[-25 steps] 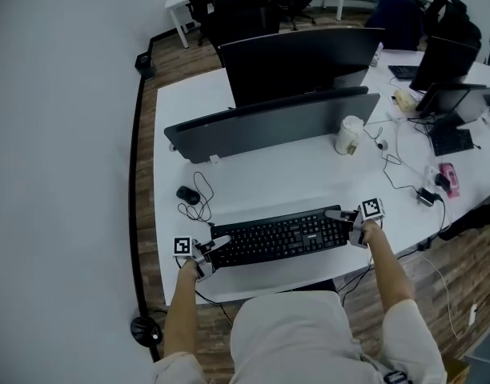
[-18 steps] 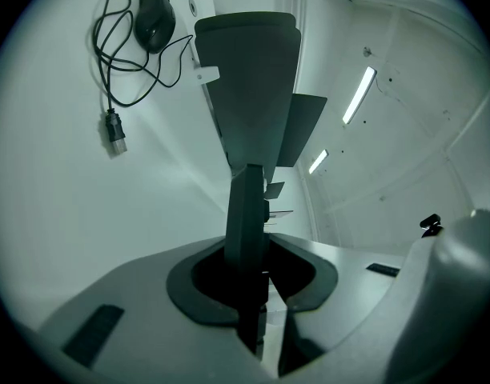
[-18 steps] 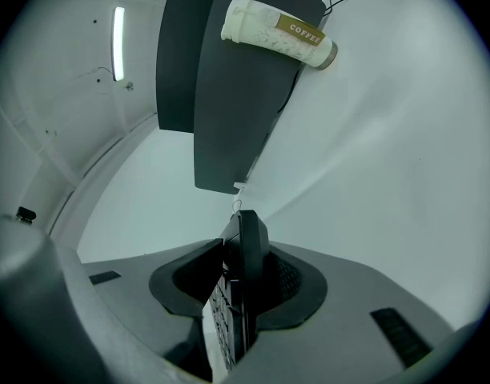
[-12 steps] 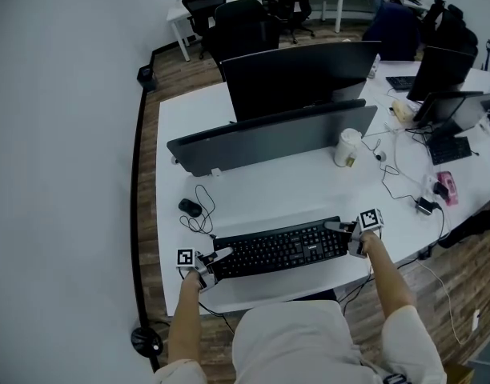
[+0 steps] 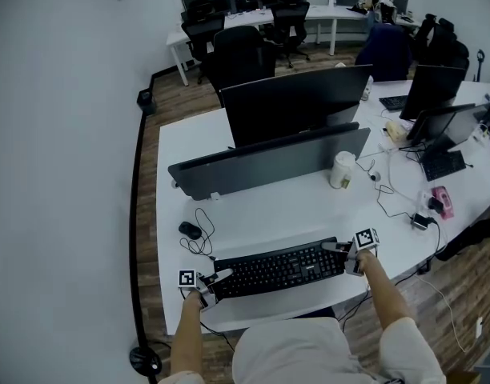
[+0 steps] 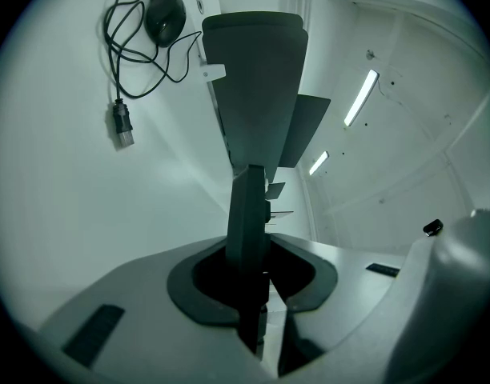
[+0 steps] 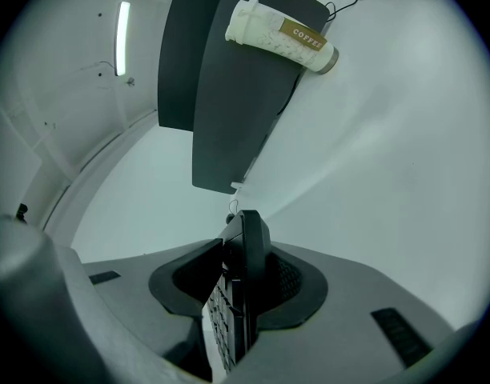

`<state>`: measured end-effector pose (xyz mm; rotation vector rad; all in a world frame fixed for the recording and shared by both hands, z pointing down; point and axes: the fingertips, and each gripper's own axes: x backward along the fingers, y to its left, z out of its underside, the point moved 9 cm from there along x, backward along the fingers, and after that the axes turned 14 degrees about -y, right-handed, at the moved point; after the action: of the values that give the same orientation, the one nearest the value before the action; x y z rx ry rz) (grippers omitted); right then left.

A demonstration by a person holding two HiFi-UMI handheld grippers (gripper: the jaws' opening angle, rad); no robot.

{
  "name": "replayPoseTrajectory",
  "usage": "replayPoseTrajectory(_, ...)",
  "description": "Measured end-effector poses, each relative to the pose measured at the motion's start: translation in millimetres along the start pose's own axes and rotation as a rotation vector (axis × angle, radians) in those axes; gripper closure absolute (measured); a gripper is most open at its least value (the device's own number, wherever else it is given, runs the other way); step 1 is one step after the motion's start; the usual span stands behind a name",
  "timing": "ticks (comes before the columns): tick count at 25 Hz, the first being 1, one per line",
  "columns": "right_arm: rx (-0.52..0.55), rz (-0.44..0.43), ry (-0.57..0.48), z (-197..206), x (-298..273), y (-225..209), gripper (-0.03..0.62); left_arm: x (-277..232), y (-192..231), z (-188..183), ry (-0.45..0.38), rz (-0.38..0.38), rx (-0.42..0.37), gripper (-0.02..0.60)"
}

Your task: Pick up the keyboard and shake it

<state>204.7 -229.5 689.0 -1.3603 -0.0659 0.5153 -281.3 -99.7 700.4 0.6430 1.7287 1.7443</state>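
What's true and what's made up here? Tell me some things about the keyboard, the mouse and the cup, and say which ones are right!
1. The left gripper and the right gripper each clamp one end of the black keyboard. True.
2. The mouse lies past the keyboard's right end. False: it lies near the left end, further back on the white desk.
3. The paper coffee cup stands upright on the desk. True.
4. The mouse's USB plug sits in a socket. False: it lies loose on the desk, with the cable coiled beside the mouse.
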Motion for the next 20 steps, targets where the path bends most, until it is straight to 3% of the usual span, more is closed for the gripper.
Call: replayPoseTrajectory(20,0.046,0.01,-0.004,3,-11,15,0.434,9,2,-5,-0.018,0.007,-0.015,0.469)
